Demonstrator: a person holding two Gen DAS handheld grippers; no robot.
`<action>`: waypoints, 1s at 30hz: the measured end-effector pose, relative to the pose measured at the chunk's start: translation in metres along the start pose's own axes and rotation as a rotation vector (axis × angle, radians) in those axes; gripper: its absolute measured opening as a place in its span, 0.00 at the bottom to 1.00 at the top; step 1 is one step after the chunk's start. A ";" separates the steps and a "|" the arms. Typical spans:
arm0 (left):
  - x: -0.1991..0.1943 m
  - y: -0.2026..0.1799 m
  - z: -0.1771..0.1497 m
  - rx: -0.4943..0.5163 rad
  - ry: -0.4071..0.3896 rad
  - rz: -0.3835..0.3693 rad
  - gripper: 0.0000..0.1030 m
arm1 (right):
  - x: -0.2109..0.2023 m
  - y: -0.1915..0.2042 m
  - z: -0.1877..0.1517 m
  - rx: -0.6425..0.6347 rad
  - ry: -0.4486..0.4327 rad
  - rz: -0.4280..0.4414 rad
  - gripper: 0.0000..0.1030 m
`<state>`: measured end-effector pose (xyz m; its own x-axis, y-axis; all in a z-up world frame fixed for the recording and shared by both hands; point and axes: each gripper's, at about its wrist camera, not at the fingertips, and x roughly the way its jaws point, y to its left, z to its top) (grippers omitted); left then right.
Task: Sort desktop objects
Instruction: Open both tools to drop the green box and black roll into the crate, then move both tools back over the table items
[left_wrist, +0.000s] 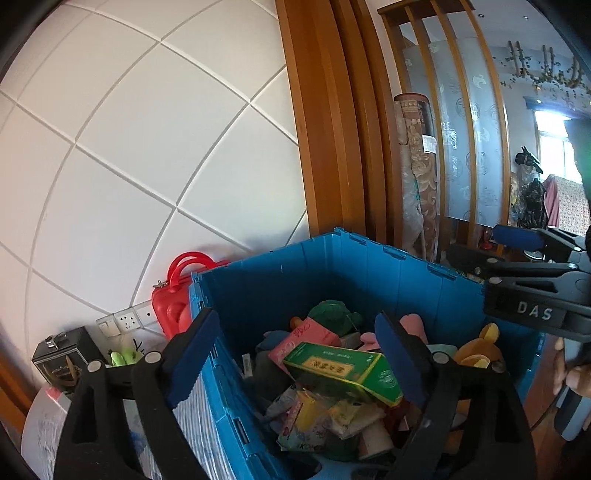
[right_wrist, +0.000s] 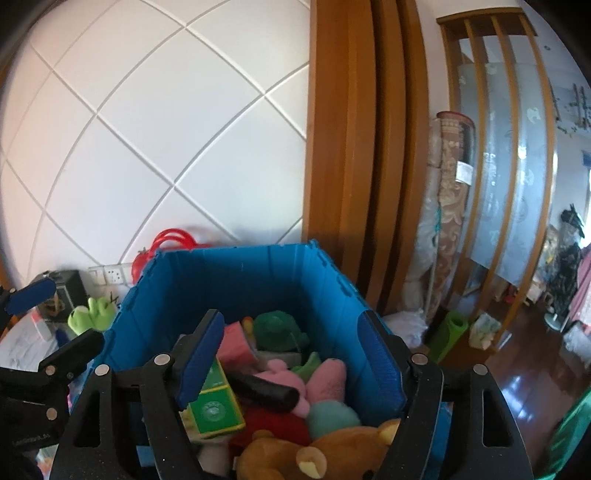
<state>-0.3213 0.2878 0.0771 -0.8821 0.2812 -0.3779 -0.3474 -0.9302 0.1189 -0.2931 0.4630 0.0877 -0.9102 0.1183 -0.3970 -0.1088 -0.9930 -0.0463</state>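
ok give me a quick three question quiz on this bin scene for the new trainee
1. True or false: the left gripper is holding the green box.
2. Which stands behind the blue crate, against the wall? A) a red case B) a yellow bucket C) a black chair
3. Fill in: the plush at the near right corner of the crate is a brown ____.

Key:
1. False. Its fingers stand apart with nothing pressed between them; the right gripper is open too.
2. A, the red case.
3. Bear, the brown teddy bear.
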 end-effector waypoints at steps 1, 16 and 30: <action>0.000 -0.001 -0.001 0.002 0.005 0.000 0.84 | -0.003 0.000 -0.001 0.001 -0.006 -0.004 0.75; -0.013 -0.003 -0.008 -0.002 0.011 0.006 0.84 | -0.021 -0.003 -0.004 -0.005 -0.029 -0.003 0.78; -0.023 -0.001 -0.014 -0.019 0.010 0.031 0.84 | -0.025 0.002 -0.006 -0.015 -0.033 0.030 0.79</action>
<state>-0.2964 0.2794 0.0722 -0.8890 0.2503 -0.3834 -0.3140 -0.9427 0.1127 -0.2685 0.4577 0.0920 -0.9257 0.0885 -0.3677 -0.0760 -0.9959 -0.0485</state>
